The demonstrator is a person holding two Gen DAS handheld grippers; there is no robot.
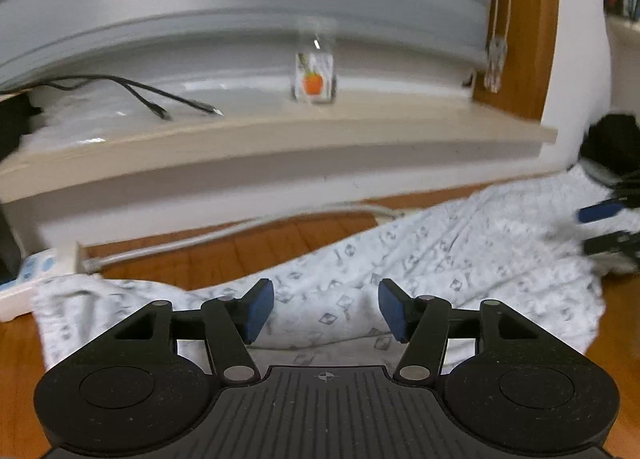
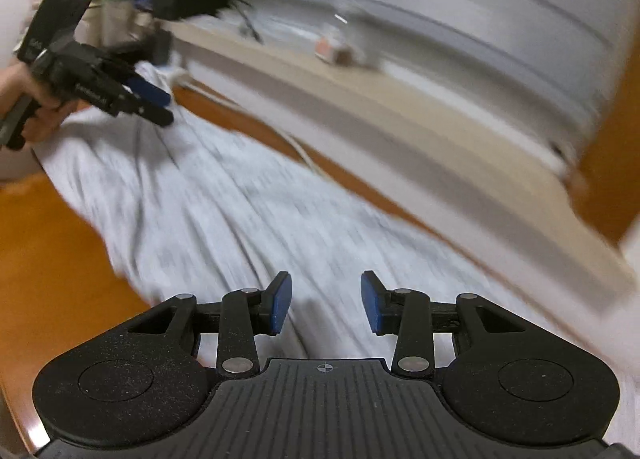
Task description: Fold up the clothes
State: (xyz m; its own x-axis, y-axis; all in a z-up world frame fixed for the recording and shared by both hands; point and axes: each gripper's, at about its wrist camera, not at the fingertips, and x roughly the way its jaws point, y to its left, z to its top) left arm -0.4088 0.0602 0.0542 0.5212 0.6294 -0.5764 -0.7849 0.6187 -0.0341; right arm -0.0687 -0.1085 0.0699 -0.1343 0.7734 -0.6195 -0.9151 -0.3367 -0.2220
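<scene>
A white garment with a small grey print (image 1: 420, 259) lies spread on the wooden floor (image 1: 224, 255) below a windowsill. My left gripper (image 1: 326, 309) is open and empty, just above the garment's near edge. My right gripper (image 2: 326, 301) is open and empty above the other end of the same garment (image 2: 208, 199). The right gripper shows blurred at the right edge of the left wrist view (image 1: 608, 231). The left gripper, held in a hand, shows at the upper left of the right wrist view (image 2: 160, 105), with its jaws apart over the cloth.
A beige windowsill (image 1: 280, 139) carries a small glass jar with an orange picture (image 1: 314, 75) and black cables (image 1: 160, 99). A white power strip (image 1: 36, 279) with its cord lies on the floor at left. Dark items (image 1: 616, 147) sit at the far right.
</scene>
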